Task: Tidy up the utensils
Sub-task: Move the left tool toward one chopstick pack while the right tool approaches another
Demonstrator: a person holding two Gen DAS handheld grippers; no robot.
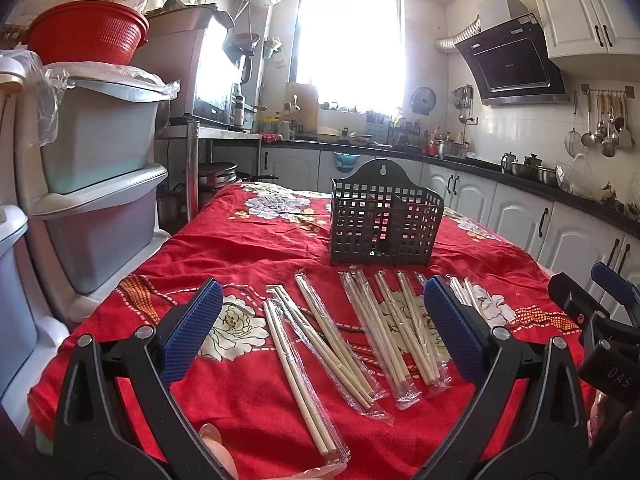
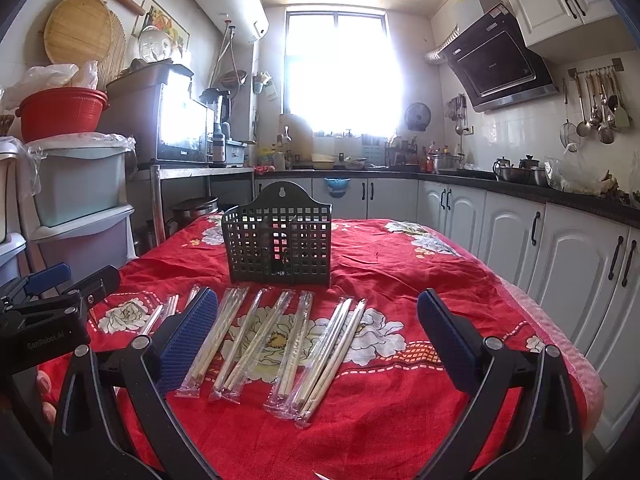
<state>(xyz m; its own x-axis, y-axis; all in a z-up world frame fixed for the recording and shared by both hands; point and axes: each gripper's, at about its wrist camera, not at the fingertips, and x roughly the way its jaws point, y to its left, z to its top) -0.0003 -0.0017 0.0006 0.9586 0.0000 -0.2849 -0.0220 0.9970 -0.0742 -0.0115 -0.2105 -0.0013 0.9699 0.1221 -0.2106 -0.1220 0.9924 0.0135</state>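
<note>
Several pairs of wooden chopsticks in clear wrappers (image 1: 360, 332) lie side by side on a red flowered cloth (image 1: 248, 240). They also show in the right wrist view (image 2: 280, 344). A dark perforated plastic utensil holder (image 1: 384, 220) stands upright behind them, empty; it also shows in the right wrist view (image 2: 280, 240). My left gripper (image 1: 320, 320) is open and empty above the near chopsticks. My right gripper (image 2: 316, 332) is open and empty above the right-hand chopsticks. The right gripper shows at the right edge of the left wrist view (image 1: 600, 308).
Stacked grey plastic bins (image 1: 96, 152) with a red basket (image 1: 84, 36) stand left of the table. White cabinets (image 2: 560, 256) and a dark counter (image 2: 520, 188) run along the right. The table's right edge (image 2: 560, 320) is close.
</note>
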